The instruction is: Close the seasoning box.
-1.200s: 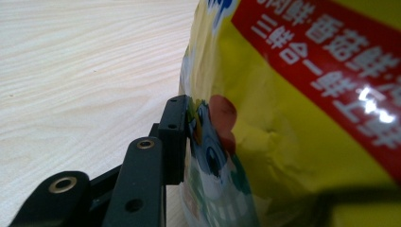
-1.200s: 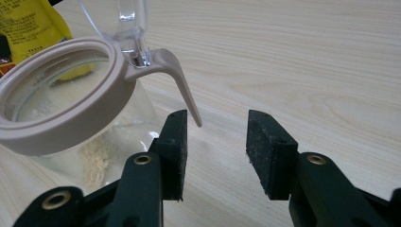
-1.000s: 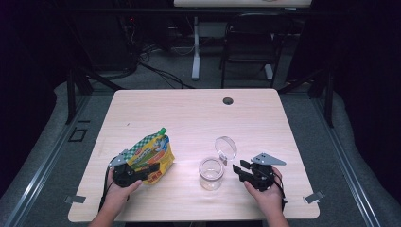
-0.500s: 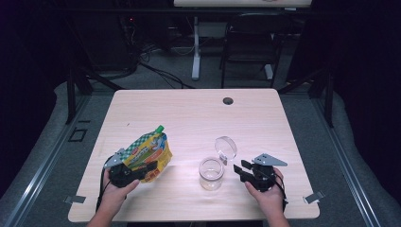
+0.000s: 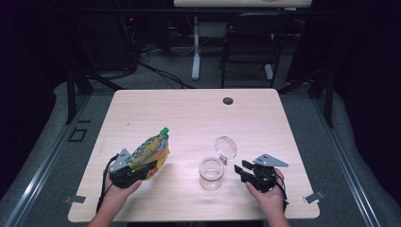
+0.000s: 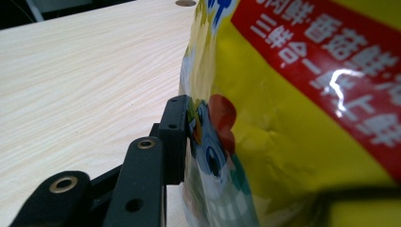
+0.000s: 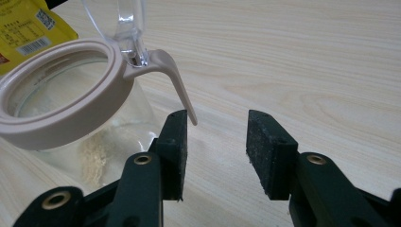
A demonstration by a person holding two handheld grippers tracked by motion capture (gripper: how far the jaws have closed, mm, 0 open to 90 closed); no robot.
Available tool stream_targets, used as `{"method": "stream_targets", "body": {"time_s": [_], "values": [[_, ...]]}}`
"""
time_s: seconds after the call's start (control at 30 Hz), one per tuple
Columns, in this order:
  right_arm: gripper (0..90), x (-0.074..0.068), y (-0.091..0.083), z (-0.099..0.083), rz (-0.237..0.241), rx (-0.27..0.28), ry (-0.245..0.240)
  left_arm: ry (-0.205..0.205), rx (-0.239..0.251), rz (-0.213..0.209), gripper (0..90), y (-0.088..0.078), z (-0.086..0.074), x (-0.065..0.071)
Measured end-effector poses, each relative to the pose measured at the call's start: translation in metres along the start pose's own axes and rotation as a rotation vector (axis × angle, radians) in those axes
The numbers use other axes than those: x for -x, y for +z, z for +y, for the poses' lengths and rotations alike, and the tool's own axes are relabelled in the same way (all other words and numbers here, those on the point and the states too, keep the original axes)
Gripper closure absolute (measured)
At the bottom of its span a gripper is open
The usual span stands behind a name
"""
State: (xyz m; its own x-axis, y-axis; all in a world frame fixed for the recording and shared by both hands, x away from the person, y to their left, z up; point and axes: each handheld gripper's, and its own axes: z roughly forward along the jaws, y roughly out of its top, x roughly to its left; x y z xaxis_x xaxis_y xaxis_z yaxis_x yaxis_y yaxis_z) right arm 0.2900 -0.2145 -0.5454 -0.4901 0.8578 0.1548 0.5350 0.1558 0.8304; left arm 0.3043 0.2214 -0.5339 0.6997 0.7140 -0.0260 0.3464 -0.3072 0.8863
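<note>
Bright table, dark surroundings; glare on the close, blurred pouch (foil).

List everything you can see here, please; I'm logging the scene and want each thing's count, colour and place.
Pouch: one, yellow with red and green print and a green cap, near left part of the table, gripped at its lower end.
Jar: one, clear glass with a beige rim, near middle of the table, a little pale powder at its bottom.
Lid: one, clear, hinged open behind the jar.
Table: one, light wood, with a dark round hole near its far edge.
Chair: one, dark, beyond the table.
Left gripper: one, black, closed on the pouch.
Right gripper: one, black, jaws open, just right of the jar.
Hands: two, at the near edge.
</note>
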Motion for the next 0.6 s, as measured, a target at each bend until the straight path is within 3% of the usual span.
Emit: {"method": "stream_targets", "body": {"time_s": [0.13,0.6], "values": [[58.8,-0.0003,-0.0005,-0.0009,0.000,0.004,0.000,0.031,-0.003,0.033,63.9,0.0002,0.0019,0.0028],[58.7,0.0011,-0.0023,-0.0016,-0.004,0.004,0.002,0.092,-0.040,0.076,64.0,0.0038,0.0030,0.0087]]}}
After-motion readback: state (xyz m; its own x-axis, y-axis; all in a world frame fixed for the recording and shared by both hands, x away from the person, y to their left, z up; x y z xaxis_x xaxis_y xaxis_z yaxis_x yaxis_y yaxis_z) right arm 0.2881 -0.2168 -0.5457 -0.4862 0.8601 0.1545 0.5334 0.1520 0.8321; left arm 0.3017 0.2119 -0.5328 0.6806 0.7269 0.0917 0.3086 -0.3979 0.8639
